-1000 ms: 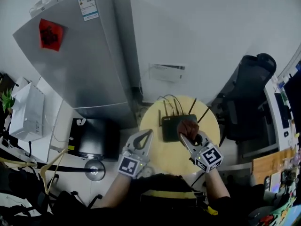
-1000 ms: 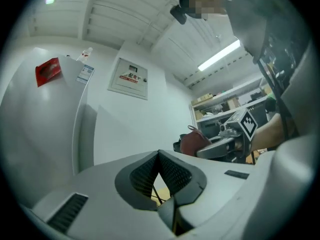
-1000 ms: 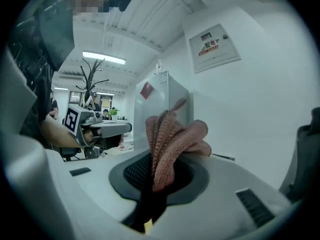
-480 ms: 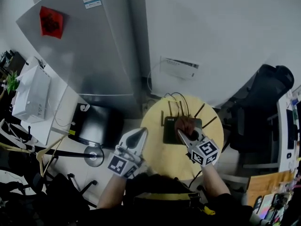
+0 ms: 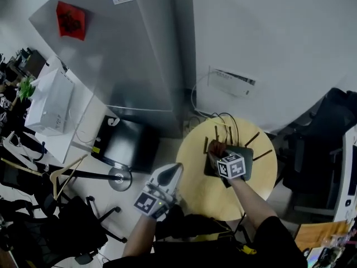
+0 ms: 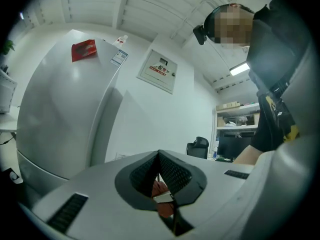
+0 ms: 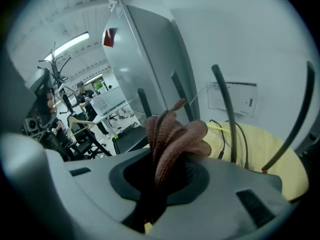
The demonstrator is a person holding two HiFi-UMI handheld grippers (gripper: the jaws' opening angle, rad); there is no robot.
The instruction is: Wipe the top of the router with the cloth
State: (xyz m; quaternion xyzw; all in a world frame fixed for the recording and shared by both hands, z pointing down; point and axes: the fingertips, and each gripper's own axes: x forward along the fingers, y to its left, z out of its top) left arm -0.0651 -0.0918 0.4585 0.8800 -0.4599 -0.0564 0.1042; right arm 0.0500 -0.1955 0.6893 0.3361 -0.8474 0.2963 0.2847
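While the left gripper (image 5: 172, 172) hangs at the left edge of the round yellow table (image 5: 206, 197), its two jaws pressed together to a point with nothing between them, the right gripper (image 5: 214, 154) reaches over the black router (image 5: 247, 164) that lies at the far side of the table. Its jaws pinch a bunched reddish-brown cloth (image 5: 217, 147), and the folds bulge out past the tips in the right gripper view (image 7: 172, 139). That cloth sits over the left rear part of the router's top, close to the row of dark antennas (image 7: 225, 114), which rise just behind it; whether it presses on the surface cannot be told. Thin cables (image 5: 223, 119) trail from the router's back over the table edge toward the white wall. A tall silver refrigerator (image 5: 122, 54) stands beyond the table to the left, and a black office chair (image 5: 323, 133) stands to the right.
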